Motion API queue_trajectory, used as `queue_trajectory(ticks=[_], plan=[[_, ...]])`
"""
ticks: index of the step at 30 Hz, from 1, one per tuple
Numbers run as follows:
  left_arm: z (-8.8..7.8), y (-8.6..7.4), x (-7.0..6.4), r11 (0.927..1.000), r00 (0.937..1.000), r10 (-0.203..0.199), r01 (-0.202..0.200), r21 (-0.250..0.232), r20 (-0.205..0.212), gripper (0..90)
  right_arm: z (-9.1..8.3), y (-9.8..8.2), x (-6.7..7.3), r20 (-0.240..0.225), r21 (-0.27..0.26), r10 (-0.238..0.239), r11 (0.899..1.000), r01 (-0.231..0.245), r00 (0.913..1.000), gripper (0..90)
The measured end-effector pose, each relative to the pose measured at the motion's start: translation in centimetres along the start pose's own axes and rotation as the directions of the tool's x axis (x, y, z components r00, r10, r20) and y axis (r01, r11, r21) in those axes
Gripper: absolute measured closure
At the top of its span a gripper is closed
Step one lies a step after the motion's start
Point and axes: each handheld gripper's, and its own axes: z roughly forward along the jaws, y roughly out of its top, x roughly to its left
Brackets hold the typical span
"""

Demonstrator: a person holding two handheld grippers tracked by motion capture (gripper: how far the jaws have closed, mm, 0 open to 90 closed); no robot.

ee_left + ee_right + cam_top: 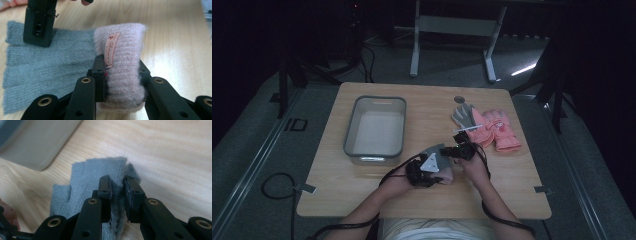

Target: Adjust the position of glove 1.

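Note:
A knitted glove lies on the wooden table (pixel 362 195) near its front edge, with a grey body (pixel 50 67) and a pale pink cuff (pixel 125 47) that bears a small sewn label. My left gripper (pixel 121 67) is shut on the cuff, which is folded up between the jaws. My right gripper (pixel 117 186) is shut on a pinch of grey knit (pixel 95 172) at the glove's finger end. In the left gripper view the right gripper (pixel 39 27) stands on the grey fabric at the upper left. In the high view both grippers, left (pixel 432 167) and right (pixel 459 150), meet over the glove.
A grey plastic bin (pixel 349 135) stands at the left of the table, its corner (pixel 30 145) close to the glove. A pair of pink padded gloves (pixel 499 130) and a grey glove (pixel 462 116) lie at the right rear. Cables trail off the front edge.

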Motion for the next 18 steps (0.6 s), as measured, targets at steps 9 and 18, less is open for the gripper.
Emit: queue_trajectory(ticks=[9, 18], plan=[[-2.7, 2.8, 0.4, 0.9974, 0.9972, 0.069, -0.068, 0.026, -0.03, 70.4, -3.1, 1.7, 1.0, -0.029, -0.083, -0.036, 0.996, 0.034, 0.9989, 77.1], [-5.6, 5.2, 2.3, 0.9915, 0.9925, 0.12, -0.118, 0.055, -0.025, 70.7, -5.0, 4.0, 1.8, -0.034, -0.14, -0.055, 0.989, 0.049, 0.9979, 77.1]])
